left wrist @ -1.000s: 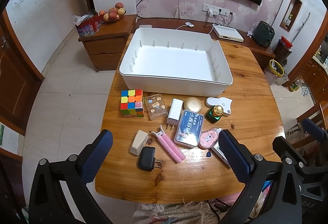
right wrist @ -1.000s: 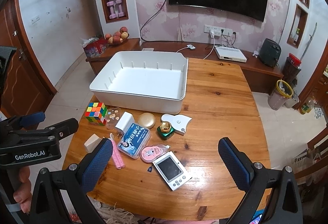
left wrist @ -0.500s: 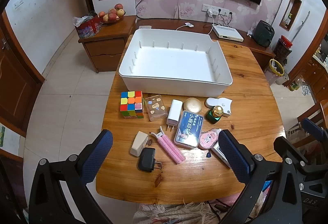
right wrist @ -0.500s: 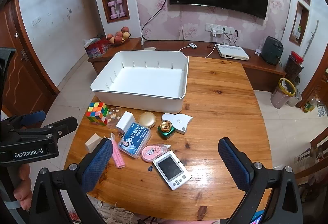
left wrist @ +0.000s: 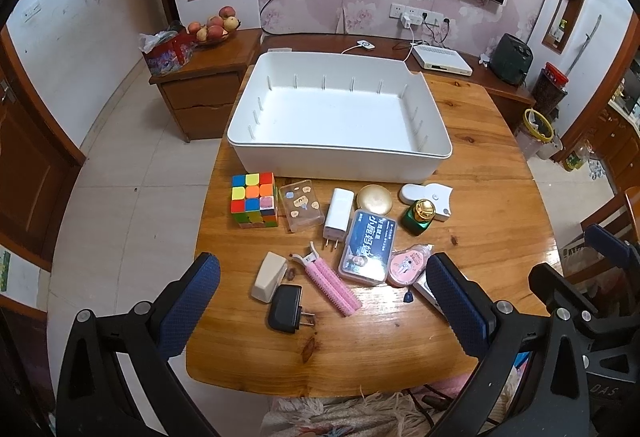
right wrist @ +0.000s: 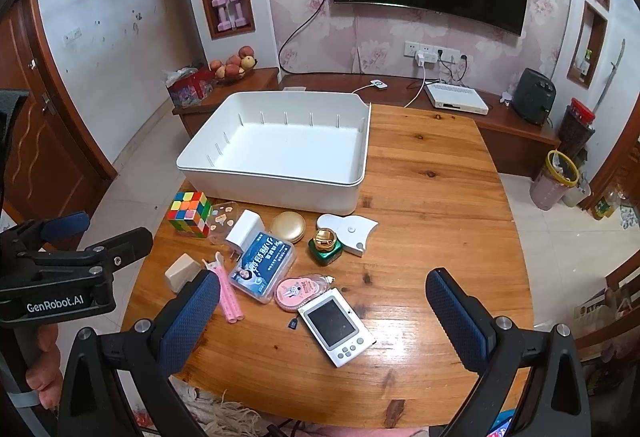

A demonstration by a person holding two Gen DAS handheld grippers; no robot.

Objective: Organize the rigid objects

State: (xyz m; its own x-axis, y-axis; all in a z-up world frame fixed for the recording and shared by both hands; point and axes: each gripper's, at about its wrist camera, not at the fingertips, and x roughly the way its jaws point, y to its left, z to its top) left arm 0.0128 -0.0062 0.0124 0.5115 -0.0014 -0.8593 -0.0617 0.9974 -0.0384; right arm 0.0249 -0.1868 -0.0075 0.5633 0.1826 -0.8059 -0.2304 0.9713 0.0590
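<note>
A large empty white bin (left wrist: pixel 340 117) (right wrist: pixel 280 145) stands at the far side of the wooden table (left wrist: pixel 480 197). In front of it lie several small items: a colour cube (left wrist: pixel 254 199) (right wrist: pixel 189 213), a clear case (left wrist: pixel 301 206), a white charger (left wrist: pixel 338 213), a gold compact (left wrist: pixel 375 198), a green jar (left wrist: pixel 418 217) (right wrist: pixel 325 244), a blue box (left wrist: pixel 366 247) (right wrist: pixel 262 263), pink rollers (left wrist: pixel 332 287), a black plug (left wrist: pixel 285 309) and a white handheld device (right wrist: pixel 336 325). My left gripper (left wrist: pixel 322 301) hangs open above the near items. My right gripper (right wrist: pixel 322 311) is open over the handheld device.
A low wooden cabinet with a fruit bowl (left wrist: pixel 214 27) stands left behind the table. A TV bench with a white router box (right wrist: pixel 456 103) runs along the back wall. A bin with a yellow rim (right wrist: pixel 560 177) sits on the floor at right. A fringed rug lies under the near table edge.
Both grippers have drifted slightly back and up from the table. Nothing on the table has moved.
</note>
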